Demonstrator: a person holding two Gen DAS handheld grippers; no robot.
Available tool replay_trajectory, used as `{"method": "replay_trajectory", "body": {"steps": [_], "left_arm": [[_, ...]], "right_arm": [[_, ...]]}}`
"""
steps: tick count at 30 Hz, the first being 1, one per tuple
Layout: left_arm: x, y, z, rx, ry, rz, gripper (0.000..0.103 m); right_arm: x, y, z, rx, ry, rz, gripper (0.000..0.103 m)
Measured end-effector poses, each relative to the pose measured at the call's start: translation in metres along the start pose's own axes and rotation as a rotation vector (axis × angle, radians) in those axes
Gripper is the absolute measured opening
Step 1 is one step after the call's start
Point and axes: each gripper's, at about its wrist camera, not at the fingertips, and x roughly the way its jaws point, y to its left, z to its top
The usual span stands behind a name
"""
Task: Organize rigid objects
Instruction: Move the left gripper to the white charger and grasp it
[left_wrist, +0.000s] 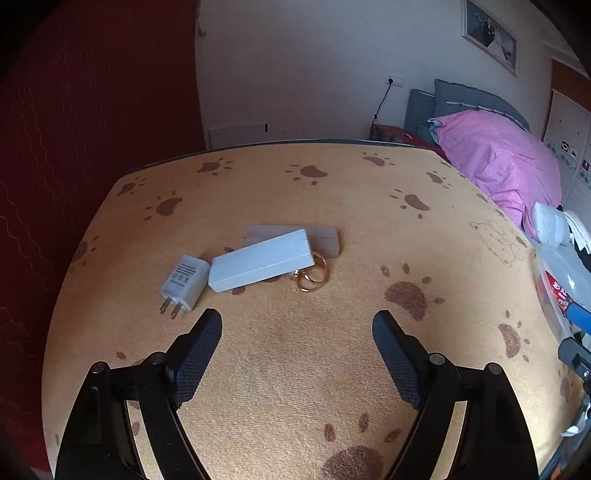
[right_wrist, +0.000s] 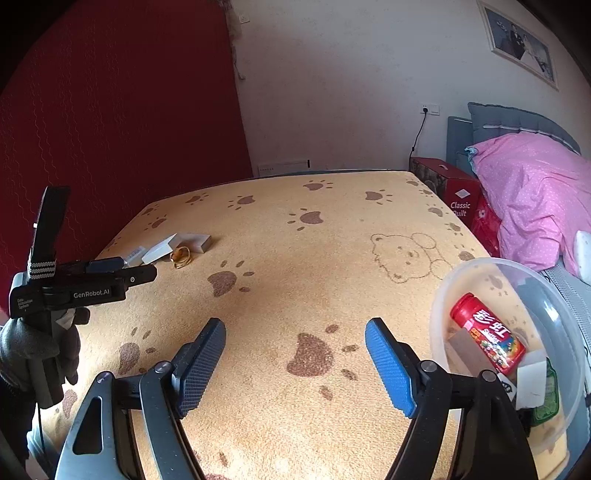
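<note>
Your table (left_wrist: 280, 369), under its paw-print cloth, carries everything. At its right edge stands the clear plastic bowl (right_wrist: 554, 295), already holding a red candy bottle (right_wrist: 487, 336) and some small blocks. Across the table on the left lies the remaining cluster: a white block (left_wrist: 260, 264) propped across a wooden block (left_wrist: 325, 238), a white charger (left_wrist: 184, 282) touching its near end, and gold rings (left_wrist: 313, 276) beside its other end.

Your left gripper (left_wrist: 297, 319) hovers just short of the cluster, spread wide and empty. Your right gripper (right_wrist: 295, 328) hangs beside the bowl, equally wide and empty.

The white block looks stiff and light; clamp across its long flat sides near the middle. The charger is likely slick, so grip its flat faces, clear of the prongs. The rings seem thin and prone to skating away.
</note>
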Motion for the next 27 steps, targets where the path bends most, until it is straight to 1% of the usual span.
{"method": "replay_trajectory", "body": {"steps": [4,7,11,14,16,18,21,25,27], "left_arm": [[0.004,0.032,0.006,-0.066,-0.009,0.03,0.084],[0.01,0.055,0.01,-0.106,-0.014,0.061,0.084],[0.025,0.079,0.014,-0.159,0.01,0.112,0.084],[0.036,0.088,0.014,-0.18,0.028,0.121,0.084],[0.043,0.088,0.014,-0.172,0.037,0.127,0.082],[0.048,0.09,0.015,-0.178,0.044,0.136,0.073],[0.055,0.097,0.017,-0.207,0.049,0.115,0.066],[0.059,0.099,0.019,-0.208,0.038,0.105,0.066],[0.061,0.1,0.019,-0.21,0.036,0.098,0.063]], "right_arm": [[0.006,0.015,0.0,-0.015,0.024,0.031,0.082],[0.01,0.026,0.0,-0.035,0.037,0.038,0.082],[0.014,0.037,-0.001,-0.057,0.059,0.049,0.083],[0.019,0.044,-0.002,-0.067,0.073,0.062,0.083],[0.023,0.048,-0.003,-0.073,0.083,0.071,0.083],[0.026,0.052,-0.003,-0.078,0.093,0.079,0.083],[0.03,0.058,-0.002,-0.089,0.102,0.086,0.083],[0.035,0.066,-0.002,-0.103,0.114,0.094,0.083],[0.039,0.07,-0.001,-0.11,0.122,0.098,0.083]]}}
